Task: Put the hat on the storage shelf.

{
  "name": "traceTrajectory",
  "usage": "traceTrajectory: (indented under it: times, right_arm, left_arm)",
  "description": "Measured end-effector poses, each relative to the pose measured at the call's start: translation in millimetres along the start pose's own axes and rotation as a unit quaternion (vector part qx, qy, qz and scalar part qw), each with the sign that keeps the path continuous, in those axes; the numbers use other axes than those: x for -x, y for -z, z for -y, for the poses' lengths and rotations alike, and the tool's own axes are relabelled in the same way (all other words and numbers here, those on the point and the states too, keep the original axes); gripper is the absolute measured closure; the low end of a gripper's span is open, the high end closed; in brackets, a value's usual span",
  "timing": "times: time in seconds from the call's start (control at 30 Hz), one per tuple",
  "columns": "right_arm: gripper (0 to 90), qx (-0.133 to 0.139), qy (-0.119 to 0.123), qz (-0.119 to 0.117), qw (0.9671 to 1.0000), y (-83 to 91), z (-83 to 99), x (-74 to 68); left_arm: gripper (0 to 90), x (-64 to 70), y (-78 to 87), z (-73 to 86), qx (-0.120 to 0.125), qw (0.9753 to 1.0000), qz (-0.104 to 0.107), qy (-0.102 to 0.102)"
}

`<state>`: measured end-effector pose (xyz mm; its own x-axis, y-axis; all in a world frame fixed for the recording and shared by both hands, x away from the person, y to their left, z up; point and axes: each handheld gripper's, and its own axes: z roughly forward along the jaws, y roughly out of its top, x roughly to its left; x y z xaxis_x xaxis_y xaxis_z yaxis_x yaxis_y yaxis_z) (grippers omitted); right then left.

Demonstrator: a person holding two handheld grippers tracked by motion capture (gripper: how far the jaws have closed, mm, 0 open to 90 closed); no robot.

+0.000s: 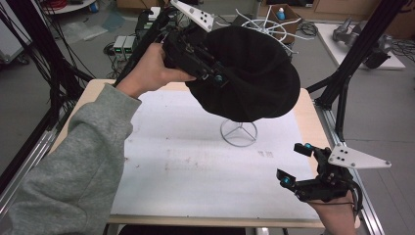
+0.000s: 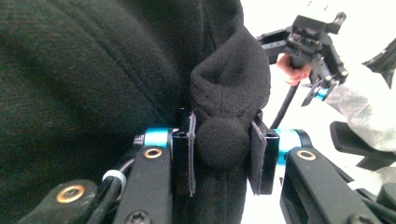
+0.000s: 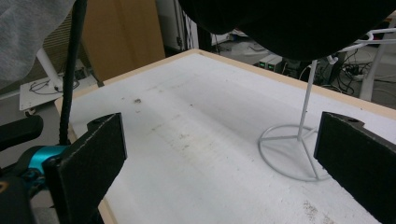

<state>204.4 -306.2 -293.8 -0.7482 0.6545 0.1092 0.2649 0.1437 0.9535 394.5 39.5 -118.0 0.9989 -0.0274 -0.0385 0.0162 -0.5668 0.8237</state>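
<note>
Hanging over everything, the big black fleece hat sits high above the white wire stand with the ring base, seemingly draped over the stand's top, though where the two meet is hidden. Left gripper has its jaws pinched tight on a rolled fold of the brim, just beside the stand's upper end; in the left gripper view that fold bulges between the pads. Right gripper waits low and well apart from the stand, jaws spread wide, nothing between them, aimed at the ring base.

Risk from here, I'd say: pull that brim sideways and the light stand could tip with the hat, since nothing steadies its base. The soft fold could also slip out of the pinch if it's tugged hard.

Under the stand, the white table top with pale wooden edging shows faint brown scuffs. Beyond the stand, grey floor, cables and black frame legs.
</note>
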Motion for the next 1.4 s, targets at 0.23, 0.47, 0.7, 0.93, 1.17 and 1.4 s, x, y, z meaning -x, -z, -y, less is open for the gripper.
traceTrajectory:
  times: [0.23,0.47,0.7,0.93,1.17,1.4]
  right_arm:
    - [1.4,0.001,0.000,0.001,1.0000,0.6,0.1,0.9]
    - [1.4,-0.004,-0.002,-0.001,1.0000,-1.9,0.3,-0.4]
    - [1.4,-0.001,-0.003,0.001,1.0000,-1.6,1.4,2.5]
    - [1.4,-0.003,-0.006,0.001,1.0000,-0.8,2.4,3.5]
    - [1.4,-0.001,-0.002,0.001,1.0000,-1.4,1.4,2.0]
    - [1.4,-0.005,-0.003,-0.002,1.0000,-4.2,1.7,2.5]
  left_arm:
    - [66.8,0.4,-0.4,4.9,-0.006,1.0000,0.001,0.002]
    - [62.5,1.7,-2.7,5.7,-0.015,0.9999,0.001,0.002]
    - [42.8,-3.4,-3.1,8.1,-0.016,0.9997,0.017,0.009]
    - [24.4,-3.7,3.9,4.9,0.008,0.9980,0.057,0.026]
    - [14.4,4.5,12.8,5.9,0.005,0.9989,0.039,0.023]
    - [10.6,14.2,30.7,14.5,0.016,0.9994,0.017,0.025]
